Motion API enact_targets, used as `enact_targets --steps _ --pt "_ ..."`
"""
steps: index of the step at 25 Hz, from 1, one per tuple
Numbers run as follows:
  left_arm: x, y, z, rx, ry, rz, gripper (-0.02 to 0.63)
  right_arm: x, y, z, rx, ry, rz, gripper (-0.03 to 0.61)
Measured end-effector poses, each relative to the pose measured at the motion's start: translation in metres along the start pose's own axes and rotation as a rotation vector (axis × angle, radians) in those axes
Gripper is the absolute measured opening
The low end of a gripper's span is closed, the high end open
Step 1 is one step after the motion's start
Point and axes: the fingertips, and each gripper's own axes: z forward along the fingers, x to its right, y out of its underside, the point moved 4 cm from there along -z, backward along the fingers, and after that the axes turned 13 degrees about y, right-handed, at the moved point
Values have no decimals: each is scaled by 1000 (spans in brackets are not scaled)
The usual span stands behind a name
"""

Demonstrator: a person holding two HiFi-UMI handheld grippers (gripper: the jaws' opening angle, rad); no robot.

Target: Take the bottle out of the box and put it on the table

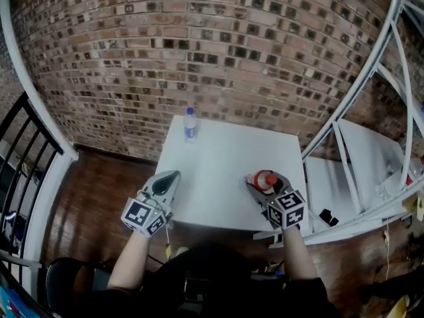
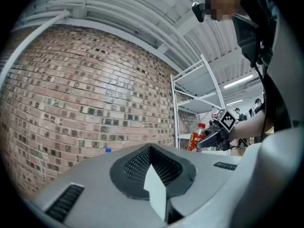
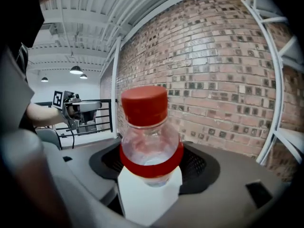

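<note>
The bottle [image 3: 149, 141], clear plastic with a red cap and a red band, is being gripped by the right gripper [image 1: 263, 184], its jaws pressing on the body below the band. It is being held over the near right part of the white table [image 1: 212, 171]; no box is being shown. The left gripper [image 1: 165, 183] is being held at the table's near left edge, jaws drawn together and empty. The bottle is being judged light, smooth and rather slippery, with thin walls that yield when squeezed. A moderate hold on the body, not the cap, is being advised.
</note>
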Motion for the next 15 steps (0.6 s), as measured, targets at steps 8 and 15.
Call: enact_targets --steps 8,15 --pt "-74 -6 -15 30 4 -1 -3 -25 -26 72 -19 44 -12 330" --pt "-101 20 -13 -30 -7 -18 -3 -25 -31 125 -37 -3 -37 330"
